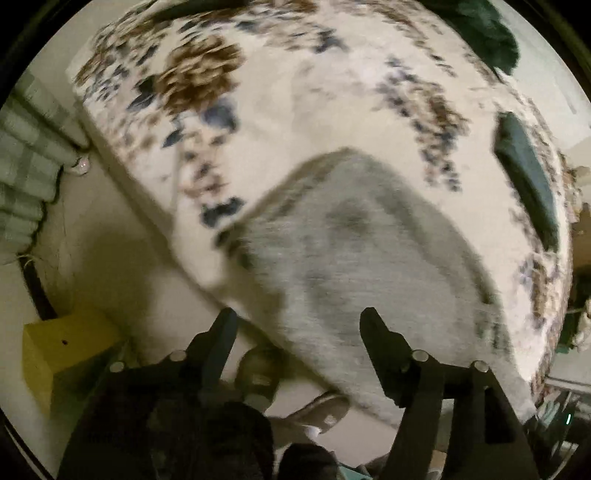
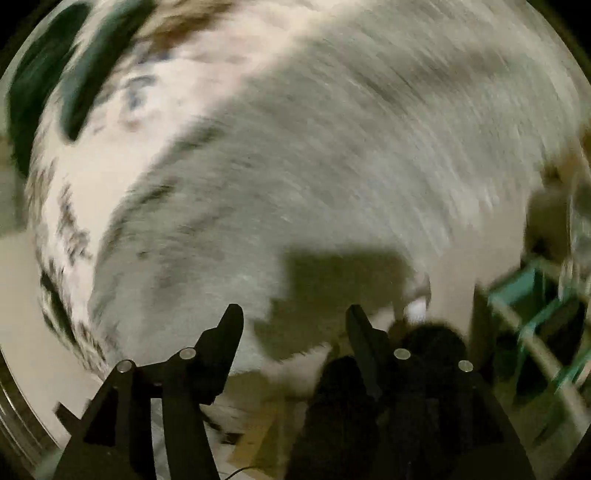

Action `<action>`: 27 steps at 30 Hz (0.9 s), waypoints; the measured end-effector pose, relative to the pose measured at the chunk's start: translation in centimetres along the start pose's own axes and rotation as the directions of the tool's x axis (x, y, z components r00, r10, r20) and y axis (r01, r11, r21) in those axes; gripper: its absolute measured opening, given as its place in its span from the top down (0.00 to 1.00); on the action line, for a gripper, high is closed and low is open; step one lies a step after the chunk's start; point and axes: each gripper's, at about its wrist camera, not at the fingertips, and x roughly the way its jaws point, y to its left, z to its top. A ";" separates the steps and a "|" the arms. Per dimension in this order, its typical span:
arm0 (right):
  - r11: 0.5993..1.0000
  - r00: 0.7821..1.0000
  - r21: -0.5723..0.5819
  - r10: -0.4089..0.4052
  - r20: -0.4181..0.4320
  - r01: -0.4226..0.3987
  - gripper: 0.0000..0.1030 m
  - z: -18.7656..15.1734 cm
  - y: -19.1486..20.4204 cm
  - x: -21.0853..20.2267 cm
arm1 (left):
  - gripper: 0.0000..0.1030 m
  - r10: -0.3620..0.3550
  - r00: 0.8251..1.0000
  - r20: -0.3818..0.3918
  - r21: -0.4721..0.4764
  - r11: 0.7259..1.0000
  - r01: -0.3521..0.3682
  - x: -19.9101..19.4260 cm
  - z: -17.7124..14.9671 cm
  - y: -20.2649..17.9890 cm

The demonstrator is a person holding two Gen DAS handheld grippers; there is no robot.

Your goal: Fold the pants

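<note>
Grey pants (image 1: 362,258) lie flat on a white bed cover with brown and blue speckles (image 1: 295,103). In the left wrist view my left gripper (image 1: 299,321) is open and empty, above the near edge of the pants at the bed's edge. In the right wrist view the pants (image 2: 332,155) fill most of the frame, blurred. My right gripper (image 2: 293,317) is open and empty, over the near edge of the pants where a dark shadow falls.
A dark green item (image 1: 528,177) lies on the bed at the right, another (image 1: 484,33) at the far corner. A yellow box (image 1: 62,354) stands on the floor at left. A teal-framed rack (image 2: 535,314) stands to the right. A slippered foot (image 1: 317,413) shows below.
</note>
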 end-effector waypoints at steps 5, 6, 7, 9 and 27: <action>0.967 0.998 -0.249 -0.033 0.054 0.046 0.41 7.2 7.9 0.8 | 0.35 -0.078 0.997 -0.018 0.090 0.993 0.079 1.5 0.0 -6.9; 0.962 0.999 -0.271 -0.034 0.043 0.044 0.41 8.2 9.2 1.7 | 0.35 -0.077 0.997 -0.011 0.117 0.990 0.078 1.7 -0.1 -8.1; 0.949 0.999 -0.314 -0.033 0.009 0.034 0.41 10.1 10.8 3.0 | 0.35 -0.067 0.998 -0.004 0.153 0.986 0.067 2.4 -0.2 -9.7; 0.899 0.992 -0.437 -0.056 -0.115 0.000 0.41 11.9 12.8 6.4 | 0.35 -0.050 0.998 -0.028 0.207 0.977 0.055 4.7 -0.1 -12.0; 0.851 0.955 -0.469 0.113 -0.274 -0.236 0.36 14.3 12.6 6.6 | 0.35 0.054 0.985 -0.166 0.272 0.962 -0.007 12.8 -0.9 -13.9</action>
